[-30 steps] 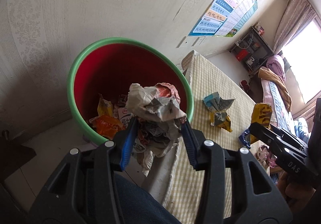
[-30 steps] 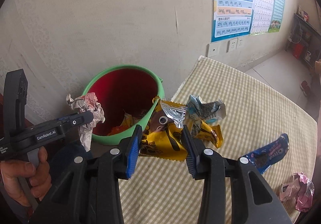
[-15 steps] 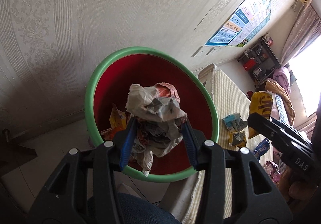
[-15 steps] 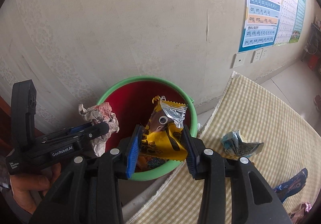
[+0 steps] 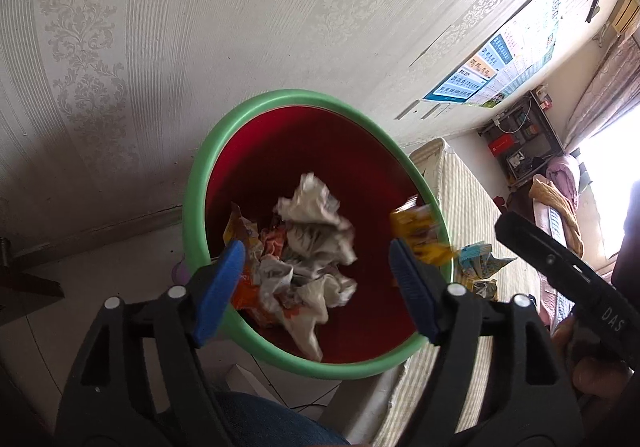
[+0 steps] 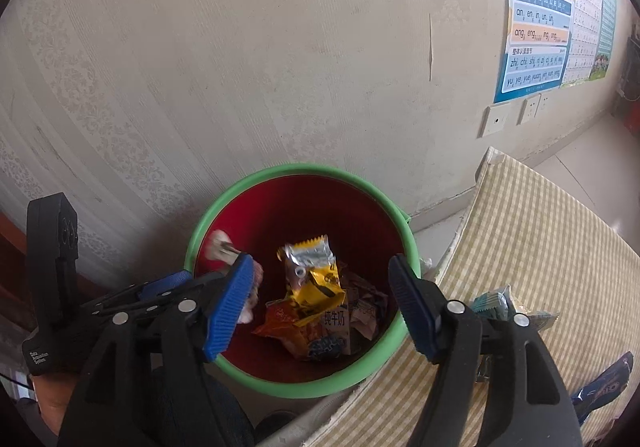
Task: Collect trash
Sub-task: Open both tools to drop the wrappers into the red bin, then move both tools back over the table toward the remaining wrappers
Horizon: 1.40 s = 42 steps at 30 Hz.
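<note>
Both tools opening above the bin

Left wrist: left tool (image 5: 314, 271) spreads, pads clear of the crumpled paper (image 5: 316, 223) over the red bin (image 5: 208, 175). Right wrist: right tool (image 6: 320, 299) spreads, yellow wrapper (image 6: 314, 275) loose inside the bin (image 6: 280, 171), by the table's (image 6: 540, 215) edge.

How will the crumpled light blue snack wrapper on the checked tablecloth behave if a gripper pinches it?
The crumpled light blue snack wrapper looks like thin film, so it will probably crush flat and weigh almost nothing. Its folds stand up from the checked tablecloth, so the pads should catch an edge, though glossy film may slip.
</note>
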Available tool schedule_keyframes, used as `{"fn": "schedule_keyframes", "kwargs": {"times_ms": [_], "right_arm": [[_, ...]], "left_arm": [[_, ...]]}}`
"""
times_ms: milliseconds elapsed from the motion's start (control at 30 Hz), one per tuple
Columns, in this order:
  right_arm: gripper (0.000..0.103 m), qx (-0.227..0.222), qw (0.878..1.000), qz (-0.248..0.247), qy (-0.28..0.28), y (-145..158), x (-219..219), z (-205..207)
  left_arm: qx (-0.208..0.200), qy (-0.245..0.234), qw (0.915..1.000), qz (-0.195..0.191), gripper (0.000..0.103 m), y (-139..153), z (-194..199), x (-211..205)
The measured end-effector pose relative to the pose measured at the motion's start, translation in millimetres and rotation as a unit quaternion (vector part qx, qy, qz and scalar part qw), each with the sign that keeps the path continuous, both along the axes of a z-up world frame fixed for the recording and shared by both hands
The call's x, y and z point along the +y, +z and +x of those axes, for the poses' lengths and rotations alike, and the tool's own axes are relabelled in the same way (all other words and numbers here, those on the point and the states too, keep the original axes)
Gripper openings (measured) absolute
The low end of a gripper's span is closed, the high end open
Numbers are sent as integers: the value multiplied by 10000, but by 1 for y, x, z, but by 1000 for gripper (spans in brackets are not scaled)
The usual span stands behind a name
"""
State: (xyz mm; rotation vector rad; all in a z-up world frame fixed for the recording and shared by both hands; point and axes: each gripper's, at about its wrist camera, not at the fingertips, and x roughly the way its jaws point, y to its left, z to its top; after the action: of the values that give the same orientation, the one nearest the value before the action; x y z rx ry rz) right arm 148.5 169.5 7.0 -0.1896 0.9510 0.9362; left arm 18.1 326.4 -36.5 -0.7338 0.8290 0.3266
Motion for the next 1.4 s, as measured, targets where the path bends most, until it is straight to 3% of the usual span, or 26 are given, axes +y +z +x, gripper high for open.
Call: {"fn": "schedule_keyframes", "kwargs": {"times_ms": [267,533,867,1400], "right_arm": [[94,-58,9996,-44,-266,6,-18,-4],[96,-158,9987,6,-480,20,-57,-19],[96,-226,9951,-182,-944,17,-150,-46],[96,-50,9731,-220,-2292,-2,-314,-64]], "left_arm": [[186,49,9992,358,97,9,-4,-12],[236,-192,9985,445,97,22,-10,-45],[181,-703,9956,590,97,38,-17,-108],[276,-1728,9814,792,97,36,-8,-219]]}}
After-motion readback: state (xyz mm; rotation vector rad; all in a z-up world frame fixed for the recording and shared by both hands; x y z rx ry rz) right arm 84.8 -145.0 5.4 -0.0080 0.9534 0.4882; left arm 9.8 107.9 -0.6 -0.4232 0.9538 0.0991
